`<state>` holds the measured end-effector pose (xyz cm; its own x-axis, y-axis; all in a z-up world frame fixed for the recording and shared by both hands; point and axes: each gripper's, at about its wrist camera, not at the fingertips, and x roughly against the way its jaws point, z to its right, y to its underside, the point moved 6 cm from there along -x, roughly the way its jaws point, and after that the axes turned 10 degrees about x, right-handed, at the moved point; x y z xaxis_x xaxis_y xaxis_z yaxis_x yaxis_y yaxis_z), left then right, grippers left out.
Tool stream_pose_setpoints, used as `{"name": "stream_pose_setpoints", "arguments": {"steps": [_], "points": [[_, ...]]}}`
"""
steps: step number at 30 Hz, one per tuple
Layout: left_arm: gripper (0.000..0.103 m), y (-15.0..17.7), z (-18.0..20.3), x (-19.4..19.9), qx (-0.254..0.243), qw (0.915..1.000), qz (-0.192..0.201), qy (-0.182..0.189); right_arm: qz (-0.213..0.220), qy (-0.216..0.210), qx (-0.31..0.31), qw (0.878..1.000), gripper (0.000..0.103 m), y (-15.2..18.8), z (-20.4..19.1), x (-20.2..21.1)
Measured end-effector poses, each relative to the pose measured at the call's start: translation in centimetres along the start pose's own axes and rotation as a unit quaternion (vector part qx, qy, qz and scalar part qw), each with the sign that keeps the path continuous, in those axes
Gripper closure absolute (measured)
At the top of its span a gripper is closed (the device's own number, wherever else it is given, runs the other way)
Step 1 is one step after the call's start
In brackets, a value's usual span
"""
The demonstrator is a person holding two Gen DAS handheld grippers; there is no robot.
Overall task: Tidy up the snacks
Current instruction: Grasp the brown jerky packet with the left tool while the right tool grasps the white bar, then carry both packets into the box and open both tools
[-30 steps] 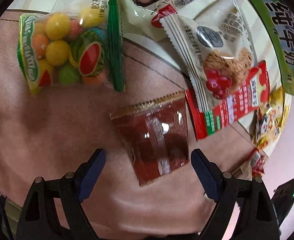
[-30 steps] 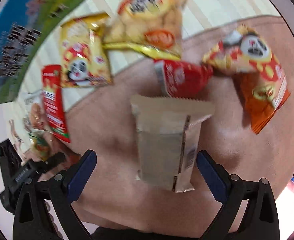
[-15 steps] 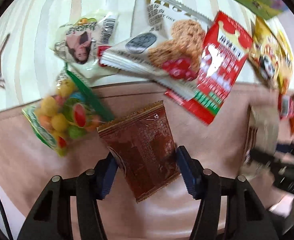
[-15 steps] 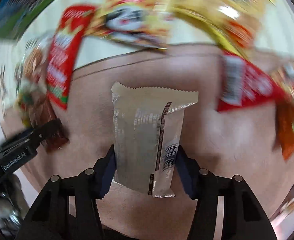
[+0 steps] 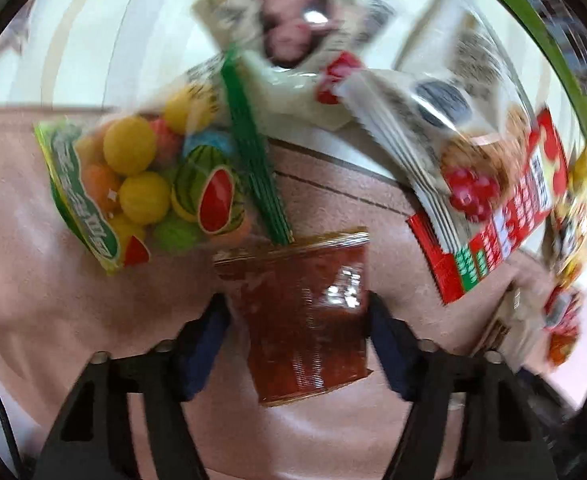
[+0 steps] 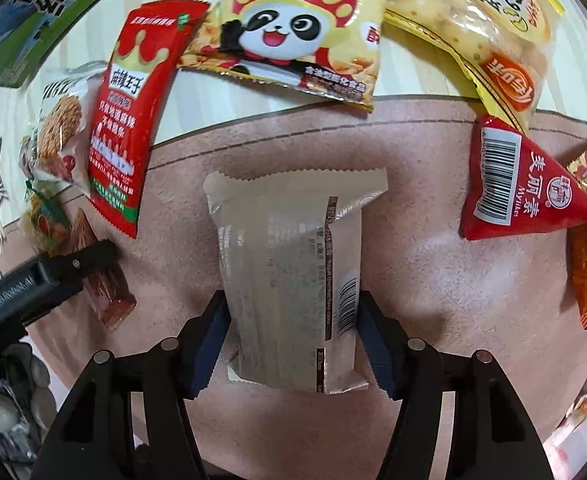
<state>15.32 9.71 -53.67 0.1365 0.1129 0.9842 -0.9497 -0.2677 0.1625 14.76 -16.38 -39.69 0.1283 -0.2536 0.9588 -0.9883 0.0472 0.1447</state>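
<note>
A pink mat (image 6: 473, 280) covers the counter, snack packs fanned along its far edge. Centre mat, the pale wrapper (image 6: 293, 276) sits between the right claw (image 6: 291, 340) pads, both pressing its sides though the jaws are easing open. Off to the left, the left claw (image 5: 297, 344) is closing, clamped on the smaller brown sachet (image 5: 305, 312), just below the fruit-candy bag (image 5: 145, 188).
</note>
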Motion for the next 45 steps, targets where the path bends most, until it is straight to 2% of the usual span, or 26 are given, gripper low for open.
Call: {"name": "stream_pose_setpoints", "arguments": {"steps": [4, 6, 8, 11, 12, 15, 20, 24, 27, 29, 31, 33, 38, 40, 45], "points": [[0.048, 0.9, 1.1, 0.4, -0.060, 0.9975, 0.020, -0.032, 0.002, -0.001, 0.009, 1.000, 0.045, -0.3, 1.4, 0.3], [0.048, 1.3, 1.8, 0.6, -0.065, 0.9971, 0.020, -0.036, 0.003, -0.002, 0.014, 1.000, 0.045, -0.3, 1.4, 0.5], [0.048, 3.3, 1.7, 0.2, -0.063, 0.9974, 0.017, -0.031, 0.007, -0.004, 0.021, 1.000, 0.046, 0.0, 1.4, 1.4], [0.049, 3.9, -0.2, 1.6, -0.064, 0.9979, 0.000, -0.012, 0.017, -0.023, 0.026, 0.999, 0.046, 0.2, 0.8, 2.8], [0.049, 4.9, 0.4, 2.1, -0.066, 0.9978, -0.007, -0.004, 0.020, -0.033, 0.025, 0.999, 0.046, 0.1, 0.7, 3.2], [0.049, 5.6, 1.3, 4.9, -0.081, 0.9964, -0.005, 0.025, 0.036, -0.070, 0.024, 0.997, 0.046, -0.2, 0.4, 5.7], [0.049, 4.7, 4.1, 12.6, -0.107, 0.9903, 0.052, 0.070, 0.098, -0.109, 0.046, 0.988, 0.046, -2.2, -0.5, 12.9], [0.049, 3.2, 6.9, 19.3, -0.125, 0.9799, 0.106, 0.113, 0.159, -0.130, 0.068, 0.976, 0.046, -4.7, -1.3, 19.8], [0.049, 1.2, 9.3, 23.3, -0.141, 0.9714, 0.135, 0.136, 0.201, -0.139, 0.082, 0.966, 0.046, -7.1, -1.9, 24.9], [0.049, -1.0, 10.5, 25.3, -0.147, 0.9673, 0.157, 0.134, 0.226, -0.131, 0.087, 0.961, 0.046, -9.4, -2.2, 27.6], [0.049, -4.8, 11.6, 27.0, -0.149, 0.9652, 0.178, 0.121, 0.250, -0.104, 0.091, 0.958, 0.046, -11.9, -3.0, 29.7], [0.049, -7.0, 12.3, 28.1, -0.150, 0.9648, 0.186, 0.109, 0.262, -0.078, 0.092, 0.957, 0.046, -14.4, -2.6, 30.7], [0.049, -13.4, 13.8, 29.4, -0.146, 0.9679, 0.193, 0.068, 0.247, -0.022, 0.082, 0.965, 0.046, -20.8, -0.9, 31.2], [0.049, -16.3, 14.5, 28.3, -0.144, 0.9701, 0.189, 0.047, 0.235, 0.004, 0.080, 0.969, 0.046, -23.3, -0.3, 30.7], [0.049, -21.0, 15.6, 25.4, -0.140, 0.9741, 0.177, 0.017, 0.210, 0.044, 0.083, 0.973, 0.046, -27.9, 0.3, 29.4]]}}
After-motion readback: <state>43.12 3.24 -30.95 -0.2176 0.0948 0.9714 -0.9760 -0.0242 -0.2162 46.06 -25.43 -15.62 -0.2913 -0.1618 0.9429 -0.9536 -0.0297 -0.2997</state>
